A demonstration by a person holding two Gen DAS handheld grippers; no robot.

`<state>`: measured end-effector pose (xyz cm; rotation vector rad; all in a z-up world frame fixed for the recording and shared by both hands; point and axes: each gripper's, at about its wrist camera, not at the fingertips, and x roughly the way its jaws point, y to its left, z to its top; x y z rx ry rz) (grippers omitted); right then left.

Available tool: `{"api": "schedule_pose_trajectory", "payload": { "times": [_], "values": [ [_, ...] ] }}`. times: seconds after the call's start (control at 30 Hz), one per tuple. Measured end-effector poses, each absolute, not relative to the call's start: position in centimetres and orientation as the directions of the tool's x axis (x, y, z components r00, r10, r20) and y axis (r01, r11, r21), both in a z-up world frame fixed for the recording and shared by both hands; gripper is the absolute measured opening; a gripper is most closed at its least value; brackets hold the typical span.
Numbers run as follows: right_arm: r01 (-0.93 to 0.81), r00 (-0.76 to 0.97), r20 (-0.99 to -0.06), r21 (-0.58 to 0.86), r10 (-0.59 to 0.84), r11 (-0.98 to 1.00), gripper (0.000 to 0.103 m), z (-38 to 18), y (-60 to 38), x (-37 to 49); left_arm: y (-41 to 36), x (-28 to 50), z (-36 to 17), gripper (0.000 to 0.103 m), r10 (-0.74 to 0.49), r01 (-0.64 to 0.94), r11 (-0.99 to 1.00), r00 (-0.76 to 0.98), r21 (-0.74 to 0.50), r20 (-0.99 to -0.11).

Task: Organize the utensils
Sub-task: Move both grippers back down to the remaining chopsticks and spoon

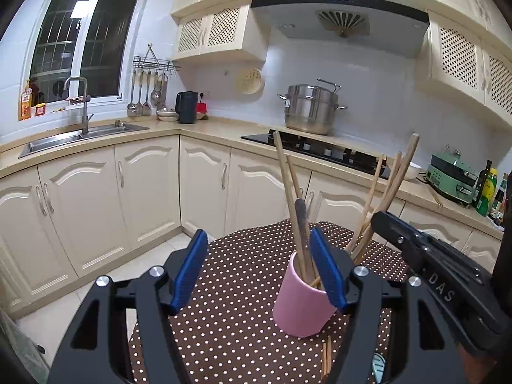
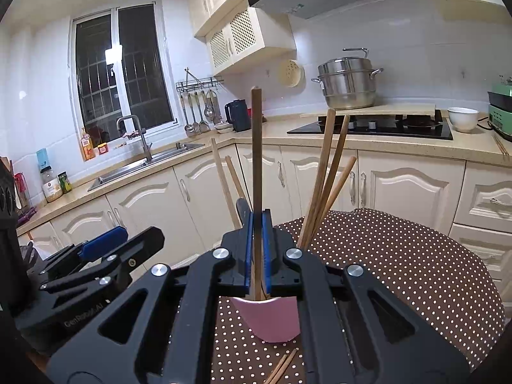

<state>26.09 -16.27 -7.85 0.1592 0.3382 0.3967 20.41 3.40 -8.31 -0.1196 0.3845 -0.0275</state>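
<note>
Pink cup upright on the polka-dot surface, nearer its front edge than its far edge — several wooden chopsticks fanned out of it, plus one dark utensil handle. Left tongs spread apart around nothing, blue pads clear, right pad just beside the cup's rim. Right tongs clamped together on a single dark chopstick, held upright with its lower end inside the cup — top end well above the rim. Two more chopsticks flat on the surface at the front edge, just before the cup.
</note>
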Motion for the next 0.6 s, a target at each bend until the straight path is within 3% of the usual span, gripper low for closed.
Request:
{"api": "schedule_pose_trajectory", "payload": {
  "times": [0.33, 0.4, 0.43, 0.47, 0.6],
  "values": [
    [-0.325, 0.872, -0.308, 0.218, 0.38, 0.92, 0.008, -8.1, -16.4, 25.4, 3.4, 19.0, -8.8, 0.069, -0.038, 0.005, 0.996, 0.918, -0.085, -0.394],
    [-0.314, 0.875, -0.31, 0.219, 0.371, 0.924, 0.025, -8.1, -16.5, 25.1, 3.5, 18.8, -8.8, 0.069, -0.039, 0.007, 0.997, 0.916, -0.082, -0.4],
    [-0.312, 0.877, -0.305, 0.222, 0.37, 0.924, 0.046, -8.1, -16.6, 24.9, 3.5, 18.7, -8.8, 0.07, -0.038, 0.006, 0.997, 0.915, -0.081, -0.403],
    [-0.31, 0.882, -0.295, 0.225, 0.368, 0.924, 0.056, -8.0, -16.7, 24.6, 3.5, 18.5, -8.8, 0.07, -0.039, 0.007, 0.997, 0.914, -0.079, -0.404],
    [-0.301, 0.885, -0.292, 0.235, 0.363, 0.924, 0.056, -7.9, -17.2, 24.1, 3.4, 17.9, -8.8, 0.071, -0.039, 0.007, 0.997, 0.912, -0.078, -0.408]
  ]
}}
